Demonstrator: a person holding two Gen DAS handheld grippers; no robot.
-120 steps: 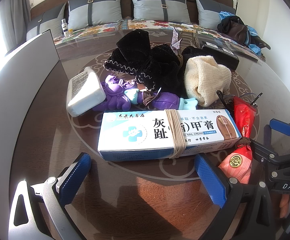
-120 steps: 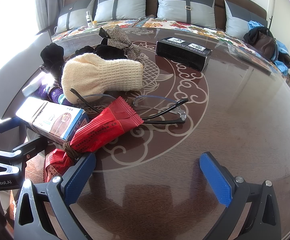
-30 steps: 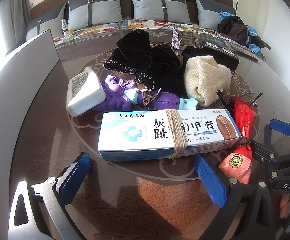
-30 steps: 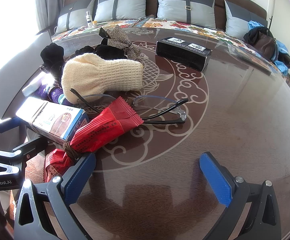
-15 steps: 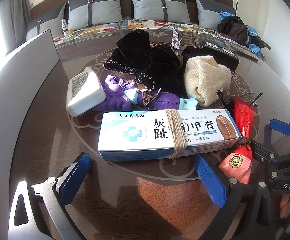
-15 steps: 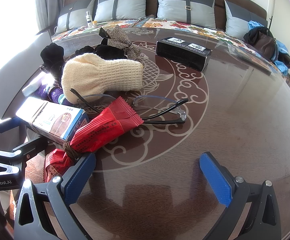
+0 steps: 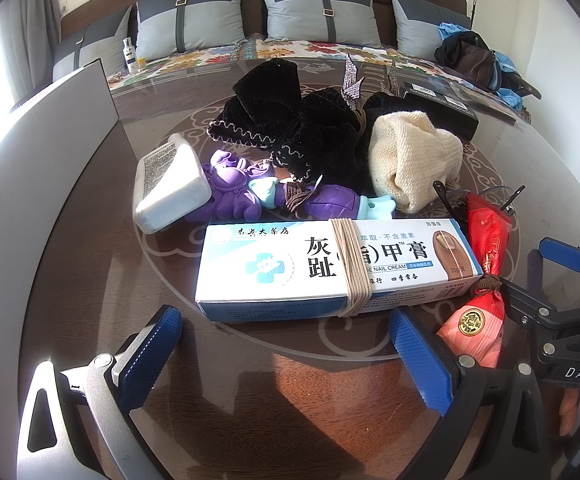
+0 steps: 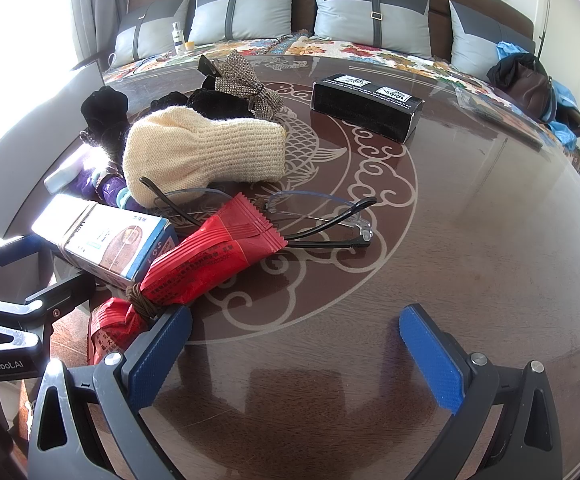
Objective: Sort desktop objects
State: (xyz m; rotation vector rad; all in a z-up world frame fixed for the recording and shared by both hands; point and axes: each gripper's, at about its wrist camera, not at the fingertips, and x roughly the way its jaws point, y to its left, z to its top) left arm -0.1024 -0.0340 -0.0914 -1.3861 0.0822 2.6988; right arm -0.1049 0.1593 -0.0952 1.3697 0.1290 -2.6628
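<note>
A white-and-blue nail cream box (image 7: pixel 330 268) wrapped with rubber bands lies just ahead of my open left gripper (image 7: pixel 285 344). Behind it lie a white bottle (image 7: pixel 167 188), a purple toy (image 7: pixel 241 192), black velvet cloth (image 7: pixel 290 120) and a cream knitted piece (image 7: pixel 410 156). A red packet (image 8: pixel 213 256) tied with brown cord lies right of the box, touching folded glasses (image 8: pixel 322 216). My right gripper (image 8: pixel 294 344) is open and empty; its left finger sits beside the packet's tied end. The box also shows in the right wrist view (image 8: pixel 105 236).
A black box (image 8: pixel 366 104) stands at the back of the round glass-topped table (image 8: pixel 470 220). A sequined bow (image 8: pixel 245 80) lies on the black cloth. A grey panel (image 7: pixel 49 128) stands at the left. A sofa with cushions (image 7: pixel 193 20) is behind.
</note>
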